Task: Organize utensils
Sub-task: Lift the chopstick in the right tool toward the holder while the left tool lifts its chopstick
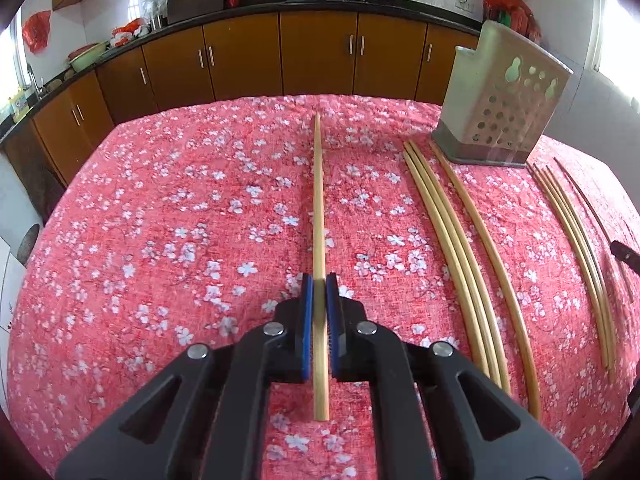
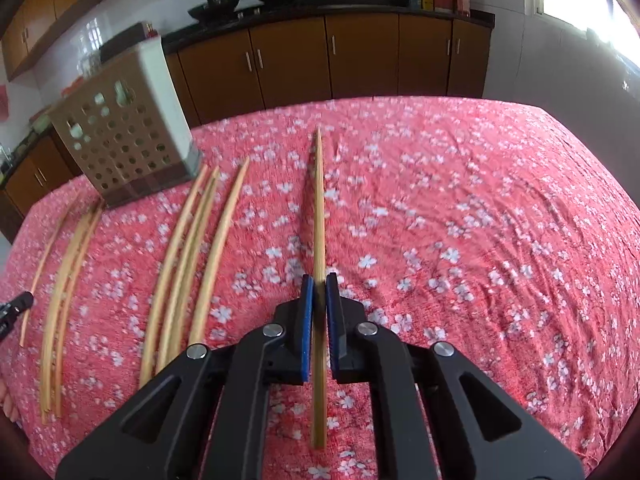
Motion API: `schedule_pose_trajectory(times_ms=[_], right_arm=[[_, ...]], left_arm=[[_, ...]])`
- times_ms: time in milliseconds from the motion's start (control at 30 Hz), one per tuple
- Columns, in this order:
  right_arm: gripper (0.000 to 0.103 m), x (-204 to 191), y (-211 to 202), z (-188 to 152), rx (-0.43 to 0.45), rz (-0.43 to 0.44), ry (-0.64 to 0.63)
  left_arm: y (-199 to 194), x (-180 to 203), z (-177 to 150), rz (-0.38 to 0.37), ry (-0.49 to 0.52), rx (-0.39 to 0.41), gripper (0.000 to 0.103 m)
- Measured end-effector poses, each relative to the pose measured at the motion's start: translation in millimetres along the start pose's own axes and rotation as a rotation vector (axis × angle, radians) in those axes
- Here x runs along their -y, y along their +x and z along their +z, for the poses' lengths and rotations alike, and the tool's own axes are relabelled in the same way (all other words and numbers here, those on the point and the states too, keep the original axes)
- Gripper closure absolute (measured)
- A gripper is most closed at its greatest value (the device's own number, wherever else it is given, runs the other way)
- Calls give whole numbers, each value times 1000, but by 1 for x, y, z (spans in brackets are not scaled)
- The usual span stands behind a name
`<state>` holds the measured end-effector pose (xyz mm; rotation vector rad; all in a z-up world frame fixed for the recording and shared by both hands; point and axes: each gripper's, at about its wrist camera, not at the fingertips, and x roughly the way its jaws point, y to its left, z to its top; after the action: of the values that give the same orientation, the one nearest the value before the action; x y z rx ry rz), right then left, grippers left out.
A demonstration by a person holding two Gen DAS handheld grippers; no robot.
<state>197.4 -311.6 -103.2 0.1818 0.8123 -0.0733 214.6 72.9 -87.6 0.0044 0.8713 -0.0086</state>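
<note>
Left gripper [image 1: 319,286]: clamped on smooth bamboo chopstick [image 1: 319,200]
Right gripper [image 2: 319,286]: clamped on slim stick [image 2: 319,208]
Holder [image 1: 496,116]: perforated, boxy
Cloth [image 1: 180,220]: floral weave

Pink blossom-print tablecloth [image 1: 180,200] — tan, maybe bamboo, chopsticks [image 1: 452,240]

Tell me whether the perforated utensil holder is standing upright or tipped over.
Upright. The utensil holder stands on its dark base on the floral tablecloth, open top upward; the right wrist view shows the same.
</note>
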Motion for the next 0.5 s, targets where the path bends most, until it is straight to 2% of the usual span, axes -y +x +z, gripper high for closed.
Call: schedule_pose_trajectory(times_ms=[300,500], right_arm=[[96,9,-51,20,172,41,33],[96,8,-74,34,256,51,33]], left_arm=[[-62,-4,29,-8,-19,181,95],[-99,-16,54,-13,-77,299,95]])
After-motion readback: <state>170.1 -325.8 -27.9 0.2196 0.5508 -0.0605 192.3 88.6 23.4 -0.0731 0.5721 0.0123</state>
